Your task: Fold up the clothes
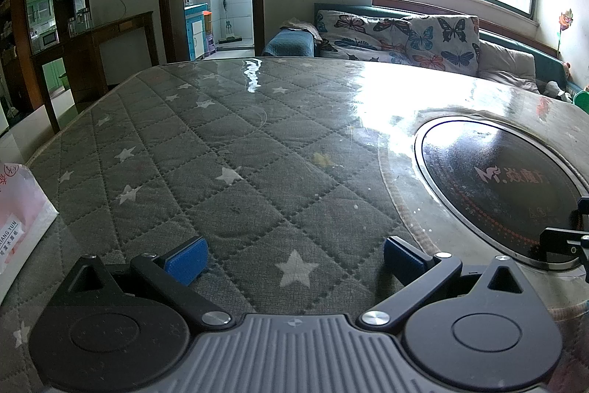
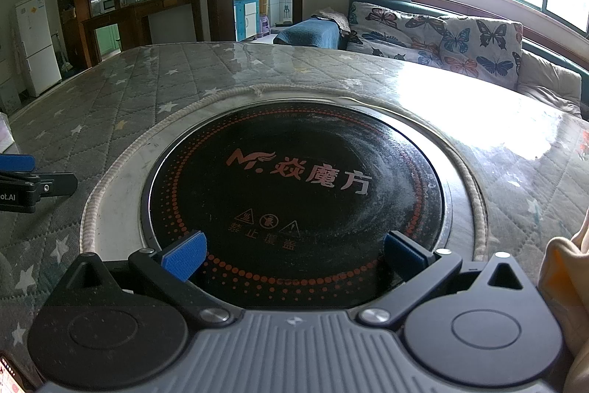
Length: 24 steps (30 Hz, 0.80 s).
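Plainly, both tools are poised over the table with nothing in them, which reads as the moment ahead of any folding. Taking the round black glass hotplate (image 2: 294, 194) set into the table as the landmark: the right gripper (image 2: 294, 258) hangs over its near rim, blue pads spread wide and gripping nothing, while the left gripper (image 1: 294, 258), equally wide apart and empty, sits to the left of the hotplate above the grey quilted star-patterned table cover (image 1: 221, 153) under its clear glossy sheet. That parked, splayed posture suits a grab not yet begun. Of clothing, only a pale cream-yellow fabric bundle (image 2: 567, 282) shows, at the right wrist view's right edge, just to the right of the hotplate and near the right tool; it is probably the garment to fold. So little of it shows that its long axis and which way it points cannot be told. A white printed plastic bag (image 1: 18, 216) lies well left of the hotplate.
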Each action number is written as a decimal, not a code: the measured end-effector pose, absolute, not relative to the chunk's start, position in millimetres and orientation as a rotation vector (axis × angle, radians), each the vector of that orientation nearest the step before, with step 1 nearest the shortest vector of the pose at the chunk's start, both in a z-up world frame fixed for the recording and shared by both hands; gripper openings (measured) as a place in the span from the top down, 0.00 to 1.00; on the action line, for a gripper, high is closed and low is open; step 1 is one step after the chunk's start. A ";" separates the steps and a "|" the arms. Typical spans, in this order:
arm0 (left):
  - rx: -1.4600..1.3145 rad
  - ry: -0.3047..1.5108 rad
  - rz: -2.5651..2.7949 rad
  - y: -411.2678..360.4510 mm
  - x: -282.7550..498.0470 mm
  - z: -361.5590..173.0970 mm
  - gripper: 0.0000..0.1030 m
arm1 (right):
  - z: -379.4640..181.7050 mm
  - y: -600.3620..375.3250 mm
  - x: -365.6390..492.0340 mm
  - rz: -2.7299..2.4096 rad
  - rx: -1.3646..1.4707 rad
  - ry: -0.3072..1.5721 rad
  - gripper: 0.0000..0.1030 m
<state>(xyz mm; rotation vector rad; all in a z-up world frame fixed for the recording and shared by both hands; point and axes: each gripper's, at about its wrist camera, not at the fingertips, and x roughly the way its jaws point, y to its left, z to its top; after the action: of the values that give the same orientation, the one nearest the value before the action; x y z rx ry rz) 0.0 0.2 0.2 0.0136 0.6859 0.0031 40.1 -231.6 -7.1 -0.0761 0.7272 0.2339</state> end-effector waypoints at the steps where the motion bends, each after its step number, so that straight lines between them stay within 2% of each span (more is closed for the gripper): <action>1: 0.013 0.686 0.003 0.5 -0.1 0.4 0.00 | -7.1 -231.6 40.1 0.234 -0.076 0.727 0.00; 24: 0.018 0.688 0.004 3.1 0.9 6.8 0.00 | -6.9 -227.6 38.8 0.254 -0.083 0.728 0.00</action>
<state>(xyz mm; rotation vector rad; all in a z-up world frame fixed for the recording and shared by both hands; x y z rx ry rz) 0.9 3.1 6.8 0.0181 0.6879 0.0043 38.8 -227.6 -6.9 -0.0833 0.7284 0.2542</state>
